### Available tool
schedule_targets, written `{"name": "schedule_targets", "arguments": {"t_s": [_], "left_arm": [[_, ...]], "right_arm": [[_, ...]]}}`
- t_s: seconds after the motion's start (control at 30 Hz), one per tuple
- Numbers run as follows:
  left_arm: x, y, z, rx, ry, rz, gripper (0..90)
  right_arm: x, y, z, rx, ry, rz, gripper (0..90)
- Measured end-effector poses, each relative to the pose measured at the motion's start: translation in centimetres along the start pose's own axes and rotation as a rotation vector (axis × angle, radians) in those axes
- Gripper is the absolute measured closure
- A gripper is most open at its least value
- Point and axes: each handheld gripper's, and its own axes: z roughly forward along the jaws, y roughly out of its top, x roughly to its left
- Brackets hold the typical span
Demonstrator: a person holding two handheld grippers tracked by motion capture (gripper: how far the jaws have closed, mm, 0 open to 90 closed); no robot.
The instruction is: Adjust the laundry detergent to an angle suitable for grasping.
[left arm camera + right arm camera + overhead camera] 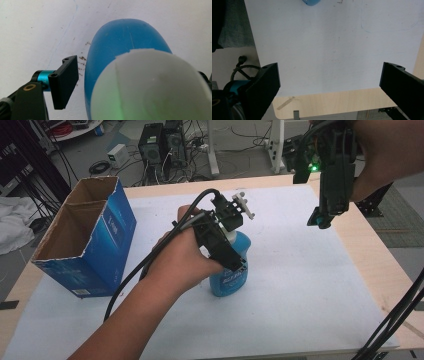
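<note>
A blue spray bottle (229,277) with a white trigger head (242,202) stands upright in the middle of the white mat (300,285). My left gripper (239,265) comes down over it from the left, its jaws on either side of the bottle's upper part. In the left gripper view the blue body (120,42) and white head (150,87) sit between the jaws of the left gripper (137,72); a sliver of mat shows between the left pad (63,82) and the bottle. My right gripper (320,222) hangs high at the back right, open (329,72) and holding nothing.
An open blue cardboard box (85,240) stands on the mat at the left. The wooden table edge (370,255) runs along the right. A bit of the bottle (311,2) shows at the top of the right gripper view. Cables trail off the table's lower right.
</note>
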Motion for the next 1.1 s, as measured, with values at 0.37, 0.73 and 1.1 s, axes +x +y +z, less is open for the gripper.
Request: {"name": "schedule_targets", "arguments": {"t_s": [0.37, 0.73, 1.1], "left_arm": [[-0.13, 0.11, -0.02, 0.007, -0.011, 0.003, 29.3], [-0.19, 0.13, -0.01, 0.009, -0.011, 0.005, 34.9], [-0.22, 0.07, -0.02, 0.007, -0.021, 0.002, 38.7]], "right_arm": [[0.03, -0.16, -0.10, 0.001, -0.002, 0.012, 2.1], [0.02, -0.30, 0.04, 0.000, -0.001, 0.014, 2.1], [0.06, -0.33, 0.06, 0.002, -0.001, 0.019, 2.1]]}}
